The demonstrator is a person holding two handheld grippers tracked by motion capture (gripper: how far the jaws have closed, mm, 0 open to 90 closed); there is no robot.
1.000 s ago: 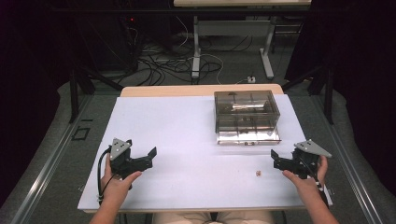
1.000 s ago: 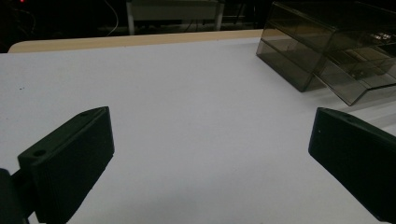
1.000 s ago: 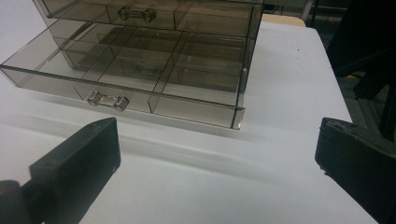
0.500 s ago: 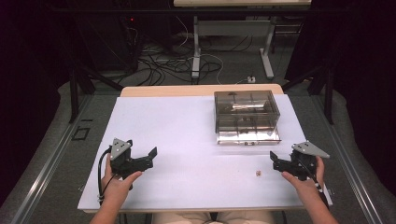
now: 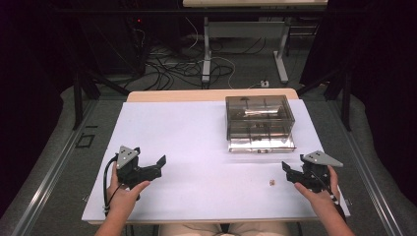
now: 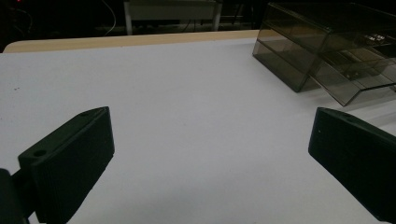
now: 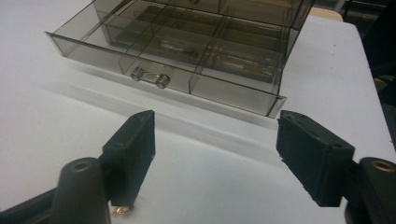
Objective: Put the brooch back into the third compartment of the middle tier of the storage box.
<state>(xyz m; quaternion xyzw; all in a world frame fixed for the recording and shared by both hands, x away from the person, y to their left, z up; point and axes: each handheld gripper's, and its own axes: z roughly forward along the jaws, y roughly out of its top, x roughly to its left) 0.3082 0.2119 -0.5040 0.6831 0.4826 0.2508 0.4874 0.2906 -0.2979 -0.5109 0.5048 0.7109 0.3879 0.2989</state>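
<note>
A white table (image 5: 196,142) among dark floor cables (image 5: 172,69); left gripper (image 5: 156,166) spread, right gripper (image 5: 287,172) spread but closing, both empty, a drawer box (image 5: 259,123) beyond the right.

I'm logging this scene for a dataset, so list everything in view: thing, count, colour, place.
drawer box: one, smoky clear plastic, far right part of the table, its bottom drawer pulled out toward the person.
small object: one, tan, too small to identify, on the white surface just left of the right gripper.
table: one, white top with a wooden far edge.
second table: one, pale legs, on the floor beyond.
cables: several, black and white, on the floor behind the table.
left gripper: one, black, near left, open, nothing between its jaws.
right gripper: one, black, near right, jaws have just been closing, nothing between them.
</note>
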